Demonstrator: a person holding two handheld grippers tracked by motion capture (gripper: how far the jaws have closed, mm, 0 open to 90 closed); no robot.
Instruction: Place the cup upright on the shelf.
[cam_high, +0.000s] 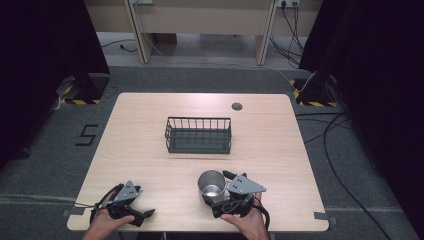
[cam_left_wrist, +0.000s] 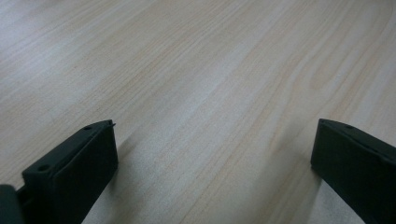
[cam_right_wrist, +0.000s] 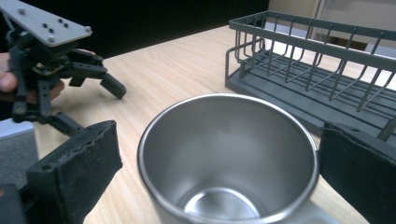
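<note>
A steel mug (cam_high: 212, 185) stands upright and empty on the wooden table (cam_high: 150, 150), near the front edge right of centre. My right gripper (cam_high: 219, 192) is open, one jaw on each side of the mug (cam_right_wrist: 224, 154). A narrow gap shows at the left pad (cam_right_wrist: 79, 168), while the right pad (cam_right_wrist: 359, 172) sits at the rim. Beyond the mug, a dark wire basket (cam_high: 198, 135) rests at the table's middle, empty. My left gripper (cam_high: 142, 203) is open over bare wood (cam_left_wrist: 215, 126) at the front left, holding nothing.
A small round grommet (cam_high: 237, 106) lies in the table's far edge. In the right gripper view the basket (cam_right_wrist: 317, 70) is up right and the left gripper (cam_right_wrist: 92, 105) up left. Cables trail on the floor to the right (cam_high: 340, 135).
</note>
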